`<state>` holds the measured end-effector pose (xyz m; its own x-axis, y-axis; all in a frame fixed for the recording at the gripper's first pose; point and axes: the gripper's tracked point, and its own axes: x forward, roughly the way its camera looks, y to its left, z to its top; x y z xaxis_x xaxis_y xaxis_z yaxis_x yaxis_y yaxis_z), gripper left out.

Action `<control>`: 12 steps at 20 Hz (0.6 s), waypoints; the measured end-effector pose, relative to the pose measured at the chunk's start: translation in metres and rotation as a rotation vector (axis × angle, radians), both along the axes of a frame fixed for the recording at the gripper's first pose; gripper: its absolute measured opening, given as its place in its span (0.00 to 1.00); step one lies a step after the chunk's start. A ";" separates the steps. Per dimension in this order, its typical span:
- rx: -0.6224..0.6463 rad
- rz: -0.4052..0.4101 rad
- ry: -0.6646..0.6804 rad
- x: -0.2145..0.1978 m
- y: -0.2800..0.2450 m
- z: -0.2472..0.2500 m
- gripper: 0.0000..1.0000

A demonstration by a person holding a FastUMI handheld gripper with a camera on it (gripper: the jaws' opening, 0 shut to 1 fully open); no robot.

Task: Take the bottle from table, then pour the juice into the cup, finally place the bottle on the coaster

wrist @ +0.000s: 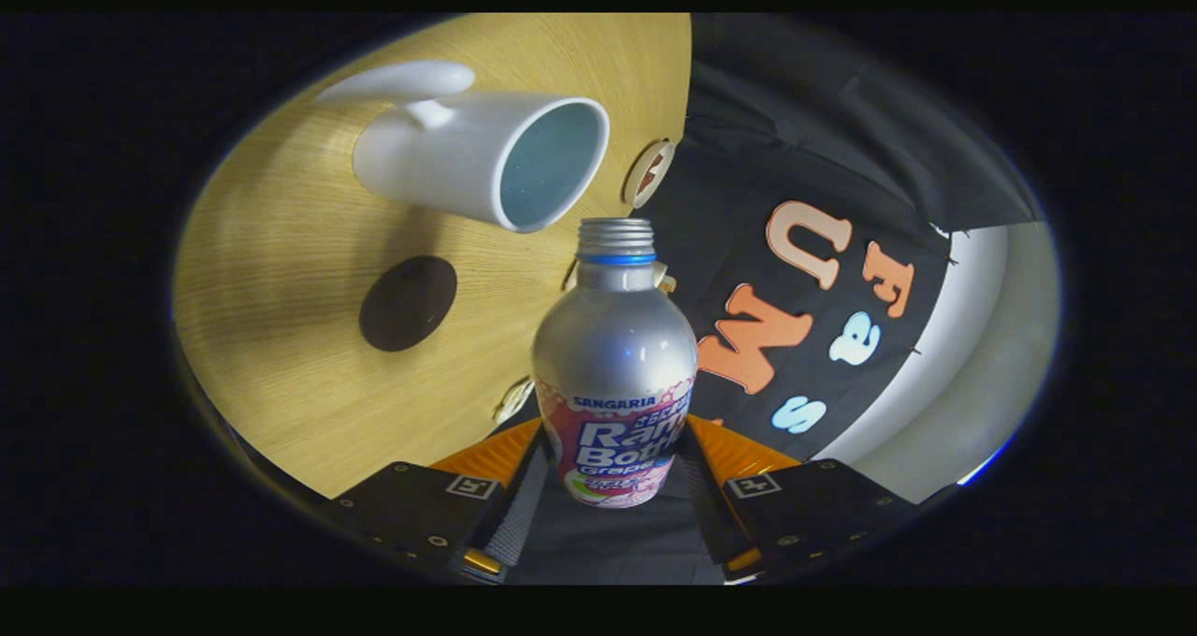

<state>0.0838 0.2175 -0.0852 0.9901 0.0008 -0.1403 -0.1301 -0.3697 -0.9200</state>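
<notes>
The wooden table [309, 243] is the biggest thing here, and it appears turned on its side, which suggests the gripper has been rolled over for pouring rather than the furniture having moved. On it stands a white cup [468, 154] with its handle and its open mouth turned toward the bottle's neck; the inside looks pale, and whether any juice is in it cannot be told. Held between the fingers is the bottle [615, 355], a silver one with a printed label around its lower body, its threaded neck uncapped and pointing toward the cup's rim, close to it though not touching. The gripper [612, 486] is closed on the bottle, one finger pressing each side of the labelled part, a low hold that leaves the neck free to reach the cup. By my reckoning this is the pouring step, with the tilt near level. Smaller, beside the cup and nearer the fingers, lies the dark round coaster [408, 302], bare and waiting for the bottle. Smallest is a little round disc [648, 172] at the table's edge.
</notes>
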 end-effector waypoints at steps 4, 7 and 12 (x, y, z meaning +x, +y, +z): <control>0.225 -0.052 0.109 -0.004 -0.001 -0.021 0.74; 0.312 -0.077 0.128 -0.003 -0.001 -0.030 0.74; 0.484 -0.132 0.153 0.009 -0.012 -0.027 0.74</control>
<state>0.0927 0.2057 -0.1123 0.9544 -0.0223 -0.2976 -0.2928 0.1218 -0.9484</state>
